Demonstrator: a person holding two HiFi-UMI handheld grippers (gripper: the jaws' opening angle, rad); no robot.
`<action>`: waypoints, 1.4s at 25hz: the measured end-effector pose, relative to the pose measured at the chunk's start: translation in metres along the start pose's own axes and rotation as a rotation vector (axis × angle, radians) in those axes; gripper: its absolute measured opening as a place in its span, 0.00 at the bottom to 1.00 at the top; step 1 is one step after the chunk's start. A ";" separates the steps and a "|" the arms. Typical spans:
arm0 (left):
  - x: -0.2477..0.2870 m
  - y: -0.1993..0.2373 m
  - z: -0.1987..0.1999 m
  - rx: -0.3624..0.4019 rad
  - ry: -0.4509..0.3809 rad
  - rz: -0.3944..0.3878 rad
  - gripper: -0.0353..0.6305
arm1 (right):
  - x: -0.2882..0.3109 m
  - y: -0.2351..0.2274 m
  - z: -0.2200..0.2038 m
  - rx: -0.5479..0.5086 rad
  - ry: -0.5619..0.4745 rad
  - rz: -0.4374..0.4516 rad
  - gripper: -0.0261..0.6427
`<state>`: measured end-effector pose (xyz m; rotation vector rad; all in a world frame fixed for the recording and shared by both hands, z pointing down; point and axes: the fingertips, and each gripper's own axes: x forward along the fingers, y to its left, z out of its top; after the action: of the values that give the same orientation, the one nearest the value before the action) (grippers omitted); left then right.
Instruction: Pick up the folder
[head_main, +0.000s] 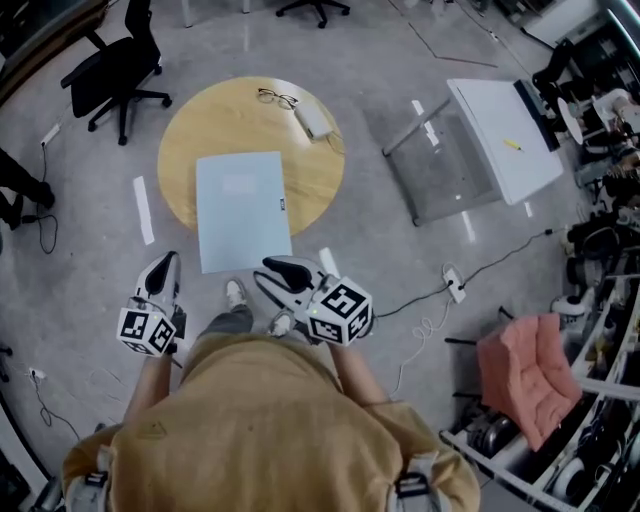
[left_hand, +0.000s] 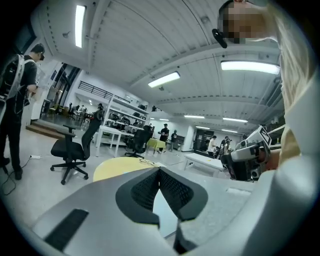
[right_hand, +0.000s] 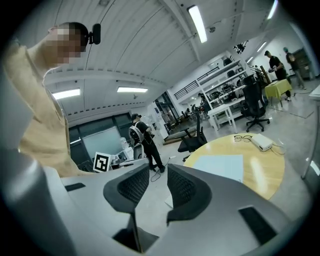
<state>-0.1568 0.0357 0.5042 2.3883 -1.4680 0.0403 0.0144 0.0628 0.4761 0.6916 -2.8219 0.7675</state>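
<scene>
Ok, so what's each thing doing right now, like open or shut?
Folder, closed, flat on the round table, near end overhanging the edge.
Left gripper, shut, empty.
Right gripper, jaws slightly apart, nothing between them.
Glasses, lying on the round table, untouched.

Right gripper (right_hand: 158, 172): jaws slightly apart, nothing between them. Folder (right_hand: 220, 167) lies flat on round table (right_hand: 267, 167) beyond.
</scene>
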 end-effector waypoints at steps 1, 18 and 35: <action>0.004 0.005 0.000 -0.004 0.005 -0.007 0.06 | 0.005 -0.003 0.002 0.002 0.000 -0.008 0.20; 0.055 0.079 -0.004 -0.082 0.084 -0.140 0.06 | 0.046 -0.064 0.040 0.065 -0.028 -0.243 0.22; 0.066 0.064 -0.073 -0.213 0.264 -0.191 0.06 | 0.030 -0.127 -0.050 0.374 0.090 -0.189 0.43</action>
<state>-0.1708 -0.0258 0.6029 2.2395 -1.0661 0.1407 0.0469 -0.0208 0.5833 0.9321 -2.5083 1.2692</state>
